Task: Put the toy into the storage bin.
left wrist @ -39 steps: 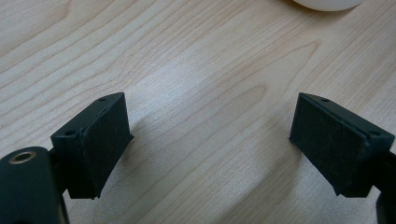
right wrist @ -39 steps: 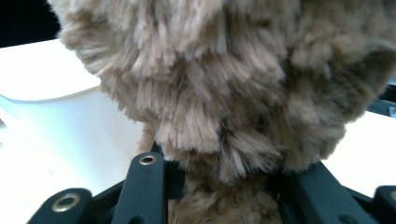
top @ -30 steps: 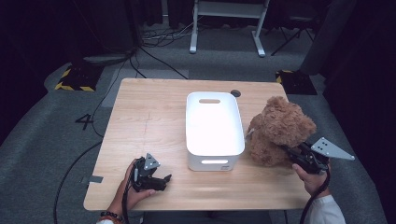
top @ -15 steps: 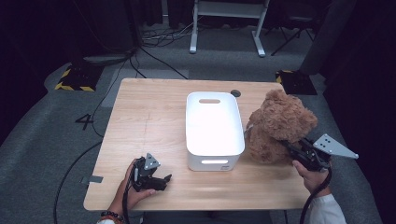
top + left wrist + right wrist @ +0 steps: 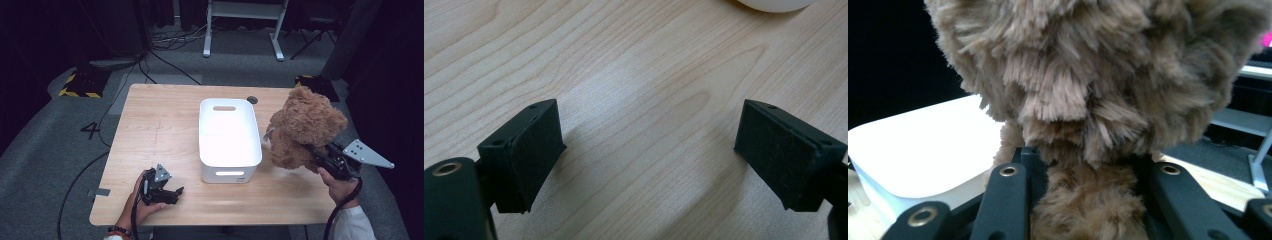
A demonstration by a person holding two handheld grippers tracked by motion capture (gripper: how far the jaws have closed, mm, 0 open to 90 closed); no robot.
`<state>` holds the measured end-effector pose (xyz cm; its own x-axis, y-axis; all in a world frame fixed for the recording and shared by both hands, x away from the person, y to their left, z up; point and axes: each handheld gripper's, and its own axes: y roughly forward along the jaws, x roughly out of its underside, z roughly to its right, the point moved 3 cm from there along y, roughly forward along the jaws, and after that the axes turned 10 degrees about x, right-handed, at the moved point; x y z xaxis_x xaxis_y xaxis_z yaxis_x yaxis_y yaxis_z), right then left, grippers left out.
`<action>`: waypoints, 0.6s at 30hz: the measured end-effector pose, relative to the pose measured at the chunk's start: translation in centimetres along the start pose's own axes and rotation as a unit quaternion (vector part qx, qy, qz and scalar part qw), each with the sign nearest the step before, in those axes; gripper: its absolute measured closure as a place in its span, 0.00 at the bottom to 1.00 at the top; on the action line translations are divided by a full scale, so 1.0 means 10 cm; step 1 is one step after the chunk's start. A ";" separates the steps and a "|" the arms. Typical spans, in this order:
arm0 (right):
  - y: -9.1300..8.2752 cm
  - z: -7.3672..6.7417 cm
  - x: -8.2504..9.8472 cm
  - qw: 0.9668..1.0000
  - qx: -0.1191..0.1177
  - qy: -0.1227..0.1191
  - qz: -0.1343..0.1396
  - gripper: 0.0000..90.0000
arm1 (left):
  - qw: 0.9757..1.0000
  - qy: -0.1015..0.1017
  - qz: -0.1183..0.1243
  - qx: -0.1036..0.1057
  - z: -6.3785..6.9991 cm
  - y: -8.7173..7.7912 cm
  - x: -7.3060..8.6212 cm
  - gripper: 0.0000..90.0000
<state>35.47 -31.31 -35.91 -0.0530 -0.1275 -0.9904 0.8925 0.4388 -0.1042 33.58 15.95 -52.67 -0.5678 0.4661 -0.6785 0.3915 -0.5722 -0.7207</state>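
Observation:
A brown plush teddy bear (image 5: pixel 302 127) hangs just above the table's right side, right of the white bin (image 5: pixel 227 137). My right gripper (image 5: pixel 315 152) is shut on the bear's lower body from the right. In the right gripper view the fur (image 5: pixel 1088 100) bulges between the two black jaws, with the white bin (image 5: pixel 923 150) behind at left. My left gripper (image 5: pixel 172 192) rests near the table's front left, open and with nothing in it. Its pads (image 5: pixel 531 150) stand apart over bare wood in the left gripper view.
The wooden table (image 5: pixel 160 120) has a small round dark grommet (image 5: pixel 252 100) behind the bin. Cables, a hazard-striped base (image 5: pixel 80 85) and a white metal frame (image 5: pixel 242 20) lie on the grey floor beyond the table.
My right gripper has lifted the teddy bear upward off the table. The left gripper has stayed where it was.

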 end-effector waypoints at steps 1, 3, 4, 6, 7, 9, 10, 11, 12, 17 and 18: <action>0.00 0.00 -0.04 1.000 0.003 0.003 0.005 0.73 | 1.000 0.000 0.000 0.000 0.00 0.00 0.00 0.13; 0.00 -0.01 -0.08 1.000 0.000 0.002 0.008 0.73 | 1.000 0.000 0.000 0.000 0.00 0.00 0.00 0.13; 0.01 -0.01 -0.10 1.000 -0.001 -0.001 0.010 0.73 | 1.000 0.000 -0.001 0.000 0.00 0.00 0.00 0.13; 0.01 -0.03 -0.14 1.000 -0.002 -0.002 0.013 0.73 | 1.000 0.000 0.000 0.000 0.00 0.00 0.00 0.13; 0.02 -0.03 -0.15 1.000 -0.003 -0.003 0.014 0.73 | 1.000 0.000 0.000 0.000 0.00 0.00 0.00 0.13; 0.03 -0.05 -0.18 1.000 -0.004 -0.004 0.016 0.73 | 1.000 0.000 0.000 0.000 0.00 0.00 0.00 0.13; 0.04 -0.06 -0.20 1.000 -0.005 -0.004 0.017 0.73 | 1.000 0.001 -0.001 0.000 0.00 0.00 0.00 0.13; 0.05 -0.07 -0.21 1.000 -0.006 -0.004 0.018 0.73 | 1.000 0.001 -0.001 0.000 0.00 0.00 0.00 0.13; 0.06 -0.08 -0.23 1.000 -0.006 -0.003 0.020 0.73 | 1.000 0.000 0.000 0.000 0.00 0.00 0.00 0.13; 0.11 -0.13 -0.31 1.000 -0.014 -0.005 0.027 0.73 | 1.000 0.000 -0.001 0.000 0.00 0.00 0.00 0.13; 0.11 -0.13 -0.31 1.000 -0.014 -0.005 0.027 0.73 | 1.000 0.000 -0.001 0.000 0.00 0.00 0.00 0.13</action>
<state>36.01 -29.34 -33.05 -0.0005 -0.1118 -0.9937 0.8811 0.4700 -0.0533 33.61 15.93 -52.67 -0.5680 0.4670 -0.6778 0.3907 -0.5718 -0.7214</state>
